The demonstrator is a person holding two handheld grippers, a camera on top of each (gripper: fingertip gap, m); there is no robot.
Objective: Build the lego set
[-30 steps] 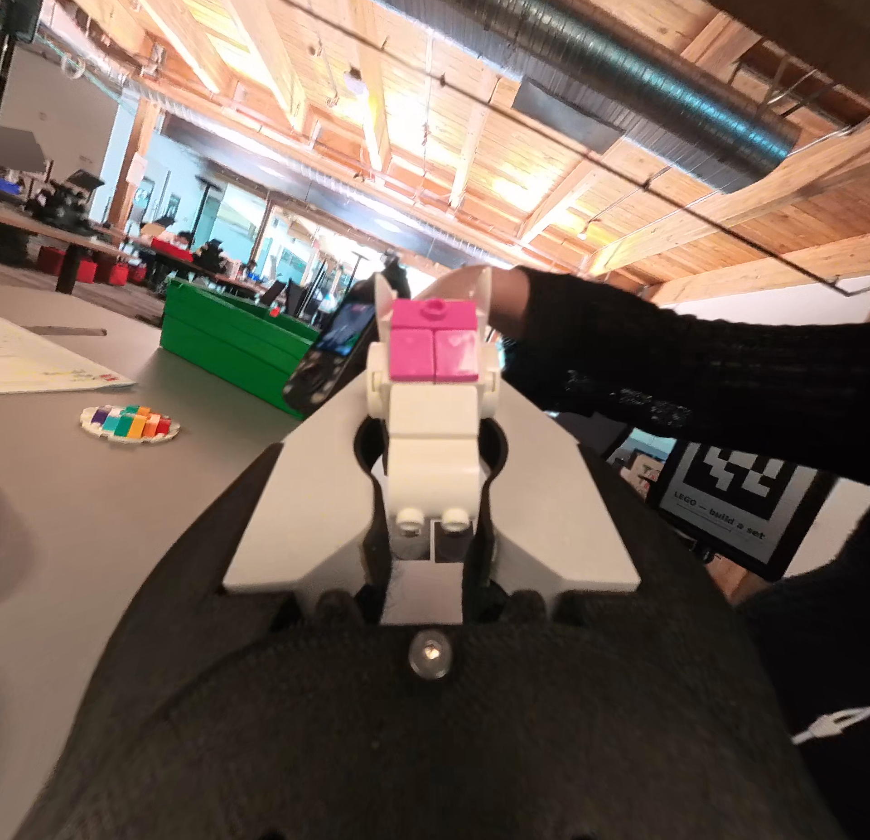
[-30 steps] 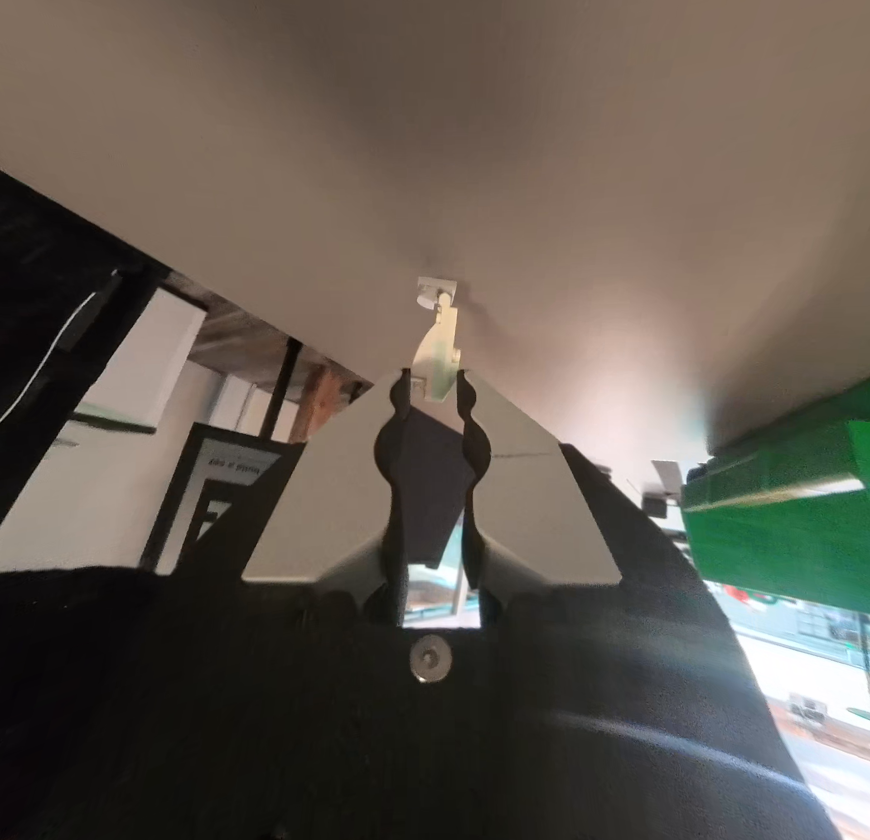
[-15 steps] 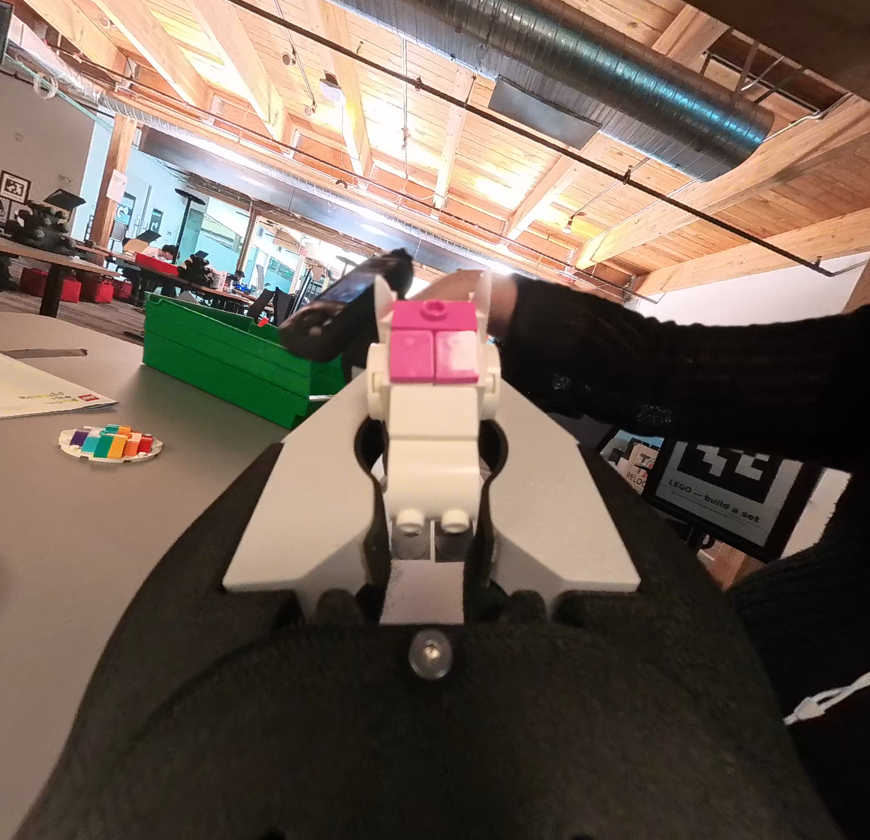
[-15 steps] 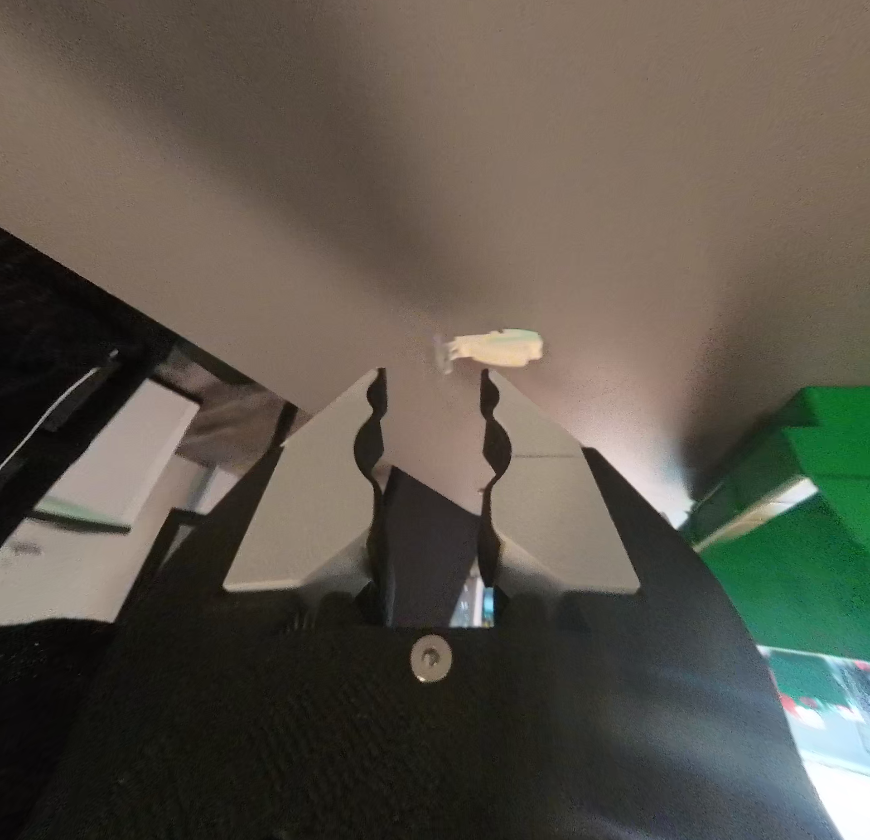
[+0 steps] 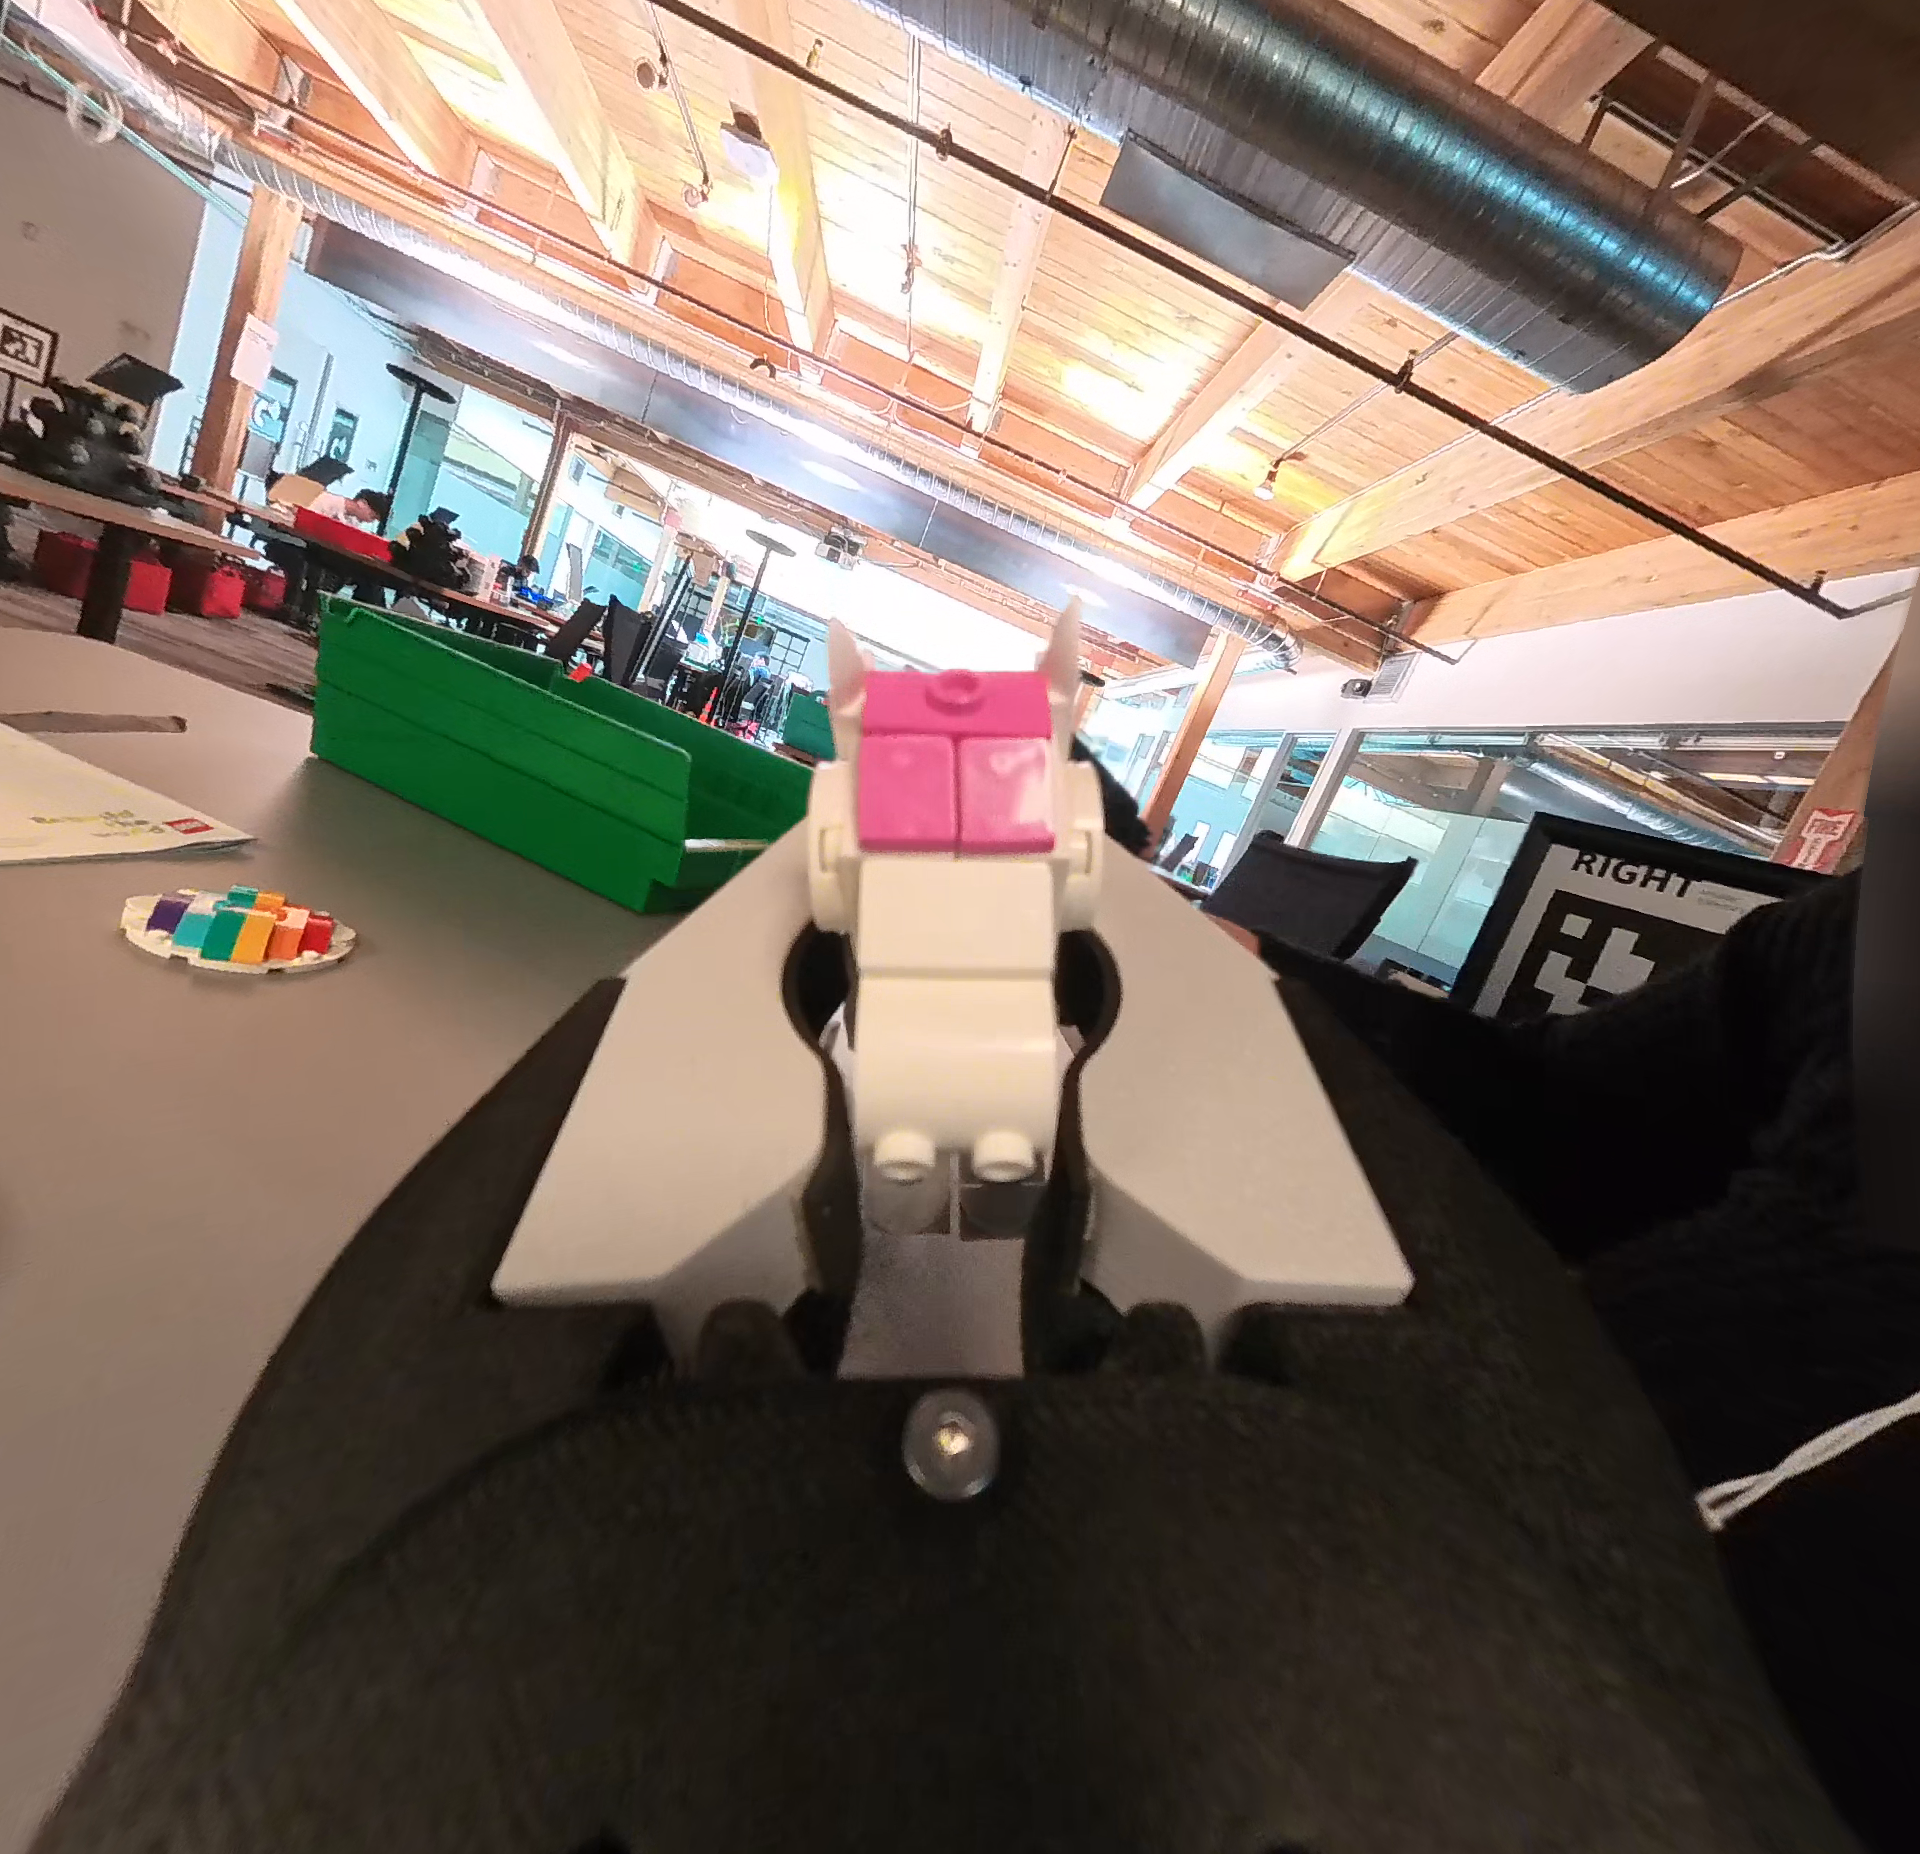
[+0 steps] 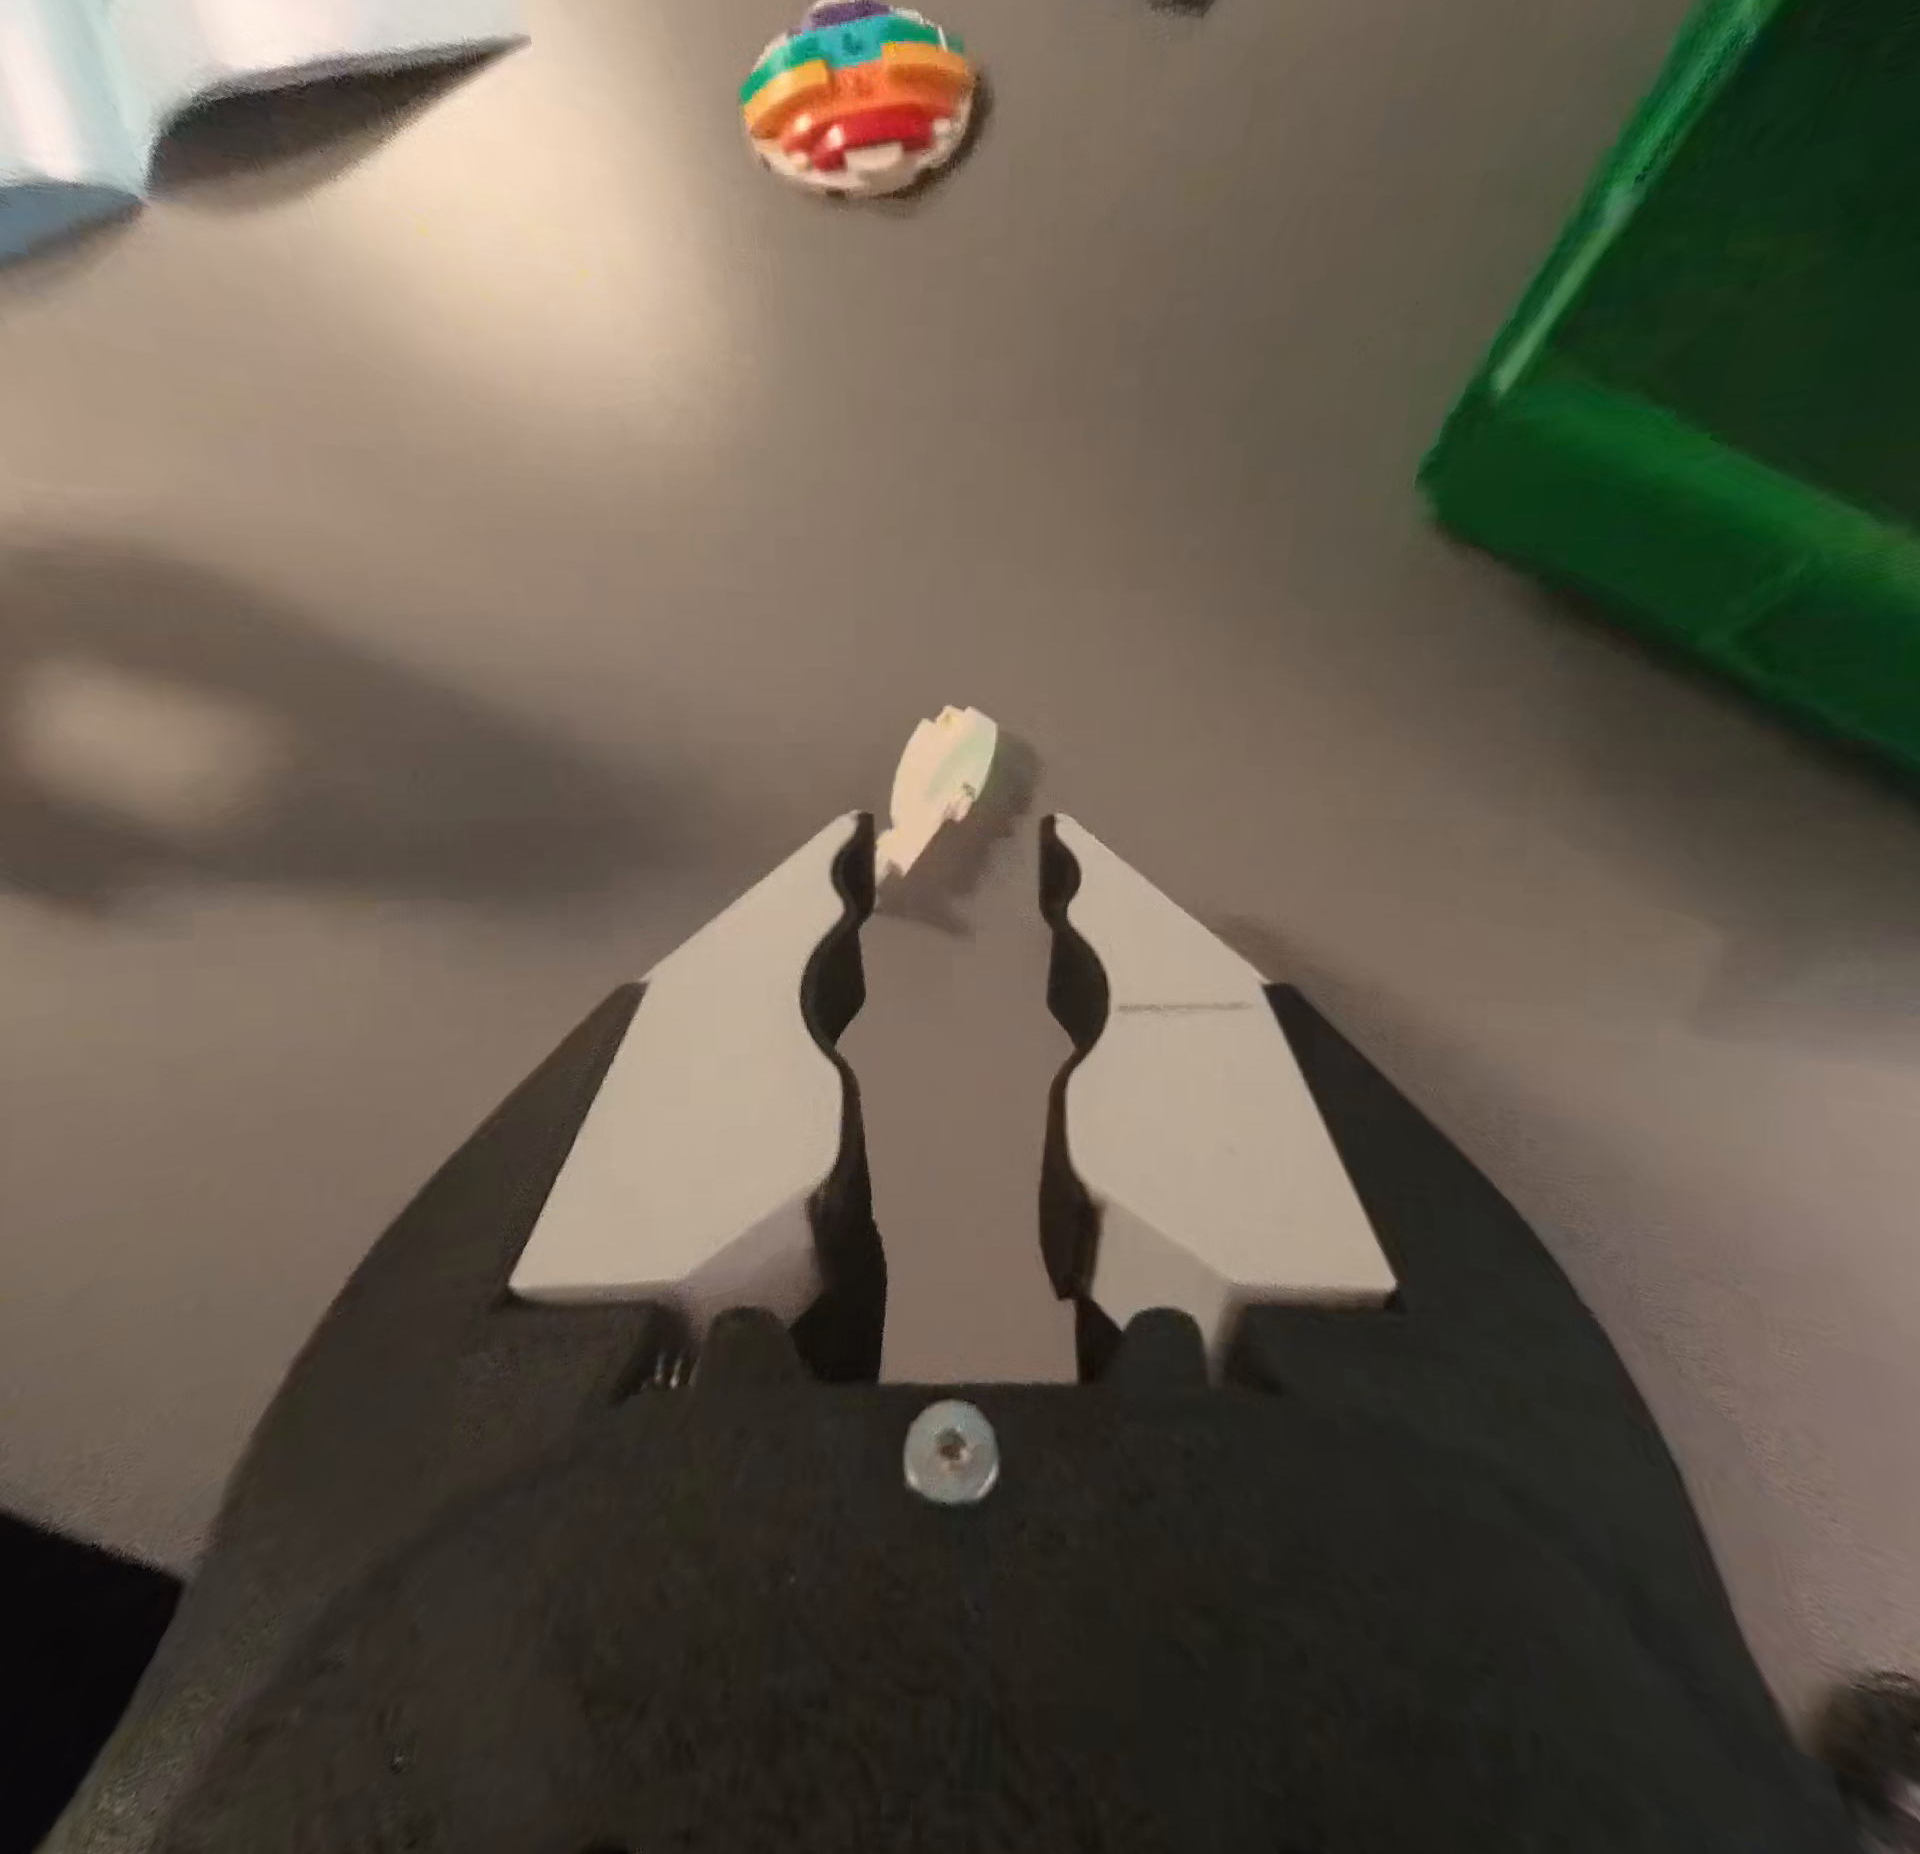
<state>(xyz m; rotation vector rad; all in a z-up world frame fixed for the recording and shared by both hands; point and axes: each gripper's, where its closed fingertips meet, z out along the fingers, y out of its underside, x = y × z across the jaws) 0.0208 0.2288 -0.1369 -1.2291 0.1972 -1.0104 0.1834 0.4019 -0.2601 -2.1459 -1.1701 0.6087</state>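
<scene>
Your left gripper (image 5: 956,869) is raised and tipped slightly upward, looking level across the grey table (image 5: 208,1129) toward the ceiling beams, and its jaws are clamped on the white lego figure (image 5: 954,983). That figure stands upright between the fingers: a white block body with two studs at its near end, a pink cap (image 5: 954,770) made of a studded plate over two smooth tiles, and two pointed white ears rising behind the cap. Your dark sleeve (image 5: 1662,1056) crosses the right side of that view.

Your right gripper (image 6: 951,838) points down at the table, its jaws parted and holding nothing. A small white lego piece (image 6: 940,786) lies on the table just at the fingertips, closer to the left finger (image 6: 748,1056) and seemingly touching its tip; motion blur hides its exact shape, though it looks elongated with a faint greenish tint.

Farther along the table sits a round white plate with rainbow bricks (image 6: 860,100), studded stripes running from purple through teal and orange to red. A green bin (image 6: 1683,516) stands to the right, and a booklet (image 5: 94,817) lies beyond the rainbow disc.
</scene>
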